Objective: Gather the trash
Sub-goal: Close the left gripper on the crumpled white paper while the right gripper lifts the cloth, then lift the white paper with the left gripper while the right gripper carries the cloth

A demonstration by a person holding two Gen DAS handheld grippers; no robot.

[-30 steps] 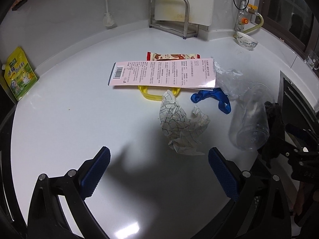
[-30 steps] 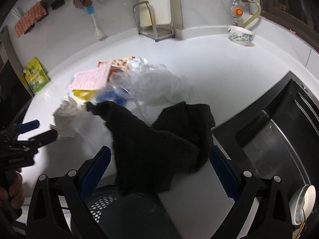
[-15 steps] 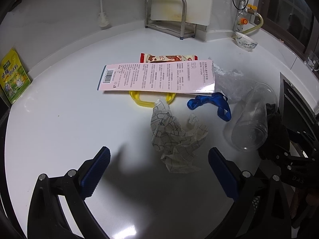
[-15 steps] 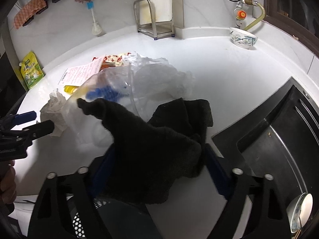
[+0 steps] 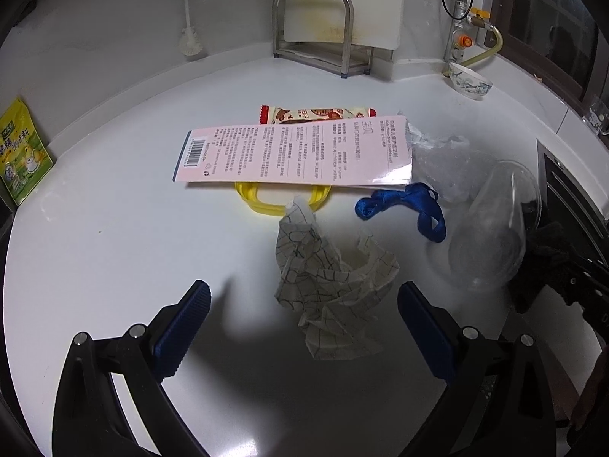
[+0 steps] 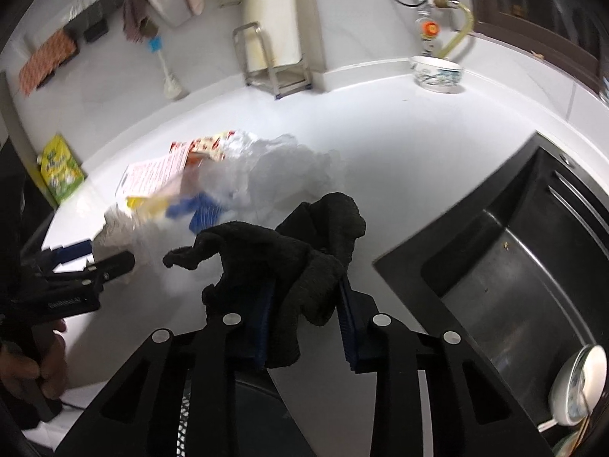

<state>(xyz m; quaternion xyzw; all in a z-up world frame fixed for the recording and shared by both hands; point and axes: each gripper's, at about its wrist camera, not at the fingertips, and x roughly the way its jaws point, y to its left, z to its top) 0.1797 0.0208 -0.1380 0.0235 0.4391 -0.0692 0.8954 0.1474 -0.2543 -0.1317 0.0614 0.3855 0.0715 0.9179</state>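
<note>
Counter: white kitchen worktop (image 5: 114, 251) under dim light, with a dark sink (image 6: 506, 278) cut in at the right and a tiled wall behind.
Task thing: black cloth (image 6: 289, 251), bunched at the counter's near edge, just left of the sink.
Right gripper (image 6: 304, 323): its jaws are closing with the cloth between them; the blue pads look to be pressing on the folds already, though blur makes the contact hard to confirm.
Below it: what may be a meshed bin (image 6: 186, 419) shows dark under the gripper; too little is visible to be sure.
Left gripper (image 5: 302, 327): fingers wide apart, holding nothing, poised over the crumpled printed paper (image 5: 331, 285), which lies between them on the counter.
Other trash: clear plastic cup (image 5: 491, 228) on its side, touching the cloth's far side; blue ribbon (image 5: 403, 205) beside it; pink printed card (image 5: 293, 152) lying over a yellow plastic handle (image 5: 266, 202) and a snack wrapper (image 5: 316, 113); crumpled clear film (image 5: 441, 160) by the card's right end.
Not trash, by the look: green pouch (image 5: 23, 152), patterned bowl (image 5: 470, 83), metal rack (image 5: 316, 34).
Risk, cloth: only a fold is pinched, so the hanging bulk could slip out or snag on the counter's edge when lifted.
Risk, cup: lifting the cloth may roll the cup away or toward the sink.
Risk, paper: light and springy, it could skate aside if the left fingers close off-centre.
</note>
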